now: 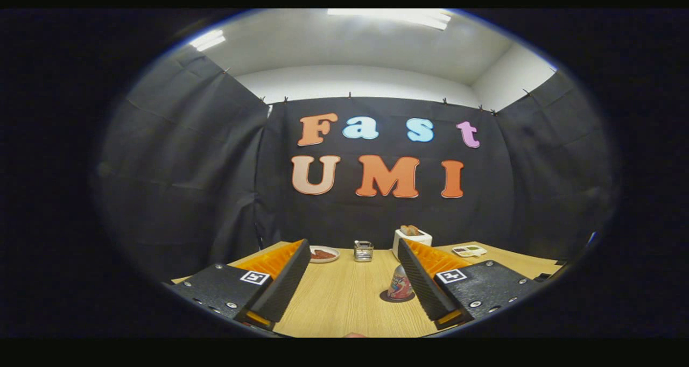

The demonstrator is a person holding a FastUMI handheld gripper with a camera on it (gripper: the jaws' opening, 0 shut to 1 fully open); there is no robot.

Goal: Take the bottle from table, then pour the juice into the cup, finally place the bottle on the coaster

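My gripper (pixel 353 247) is open, its two black fingers with orange backs spread wide over the wooden table (pixel 339 302). The bottle (pixel 401 284), small with a red and blue label, stands upright on a dark round coaster (pixel 388 298). It is close to the inner face of the right finger (pixel 422 281), which hides part of it; I cannot tell if they touch. The left finger (pixel 282 281) is far from it. A small clear glass cup (pixel 363 251) stands beyond the fingertips, near the middle of the table's far side.
A white plate (pixel 324 254) with reddish food lies at the far left of the cup. A white toaster (pixel 412 237) with bread stands behind the right fingertip. A small white tray (pixel 469 251) lies at the far right. Black cloth walls close the booth.
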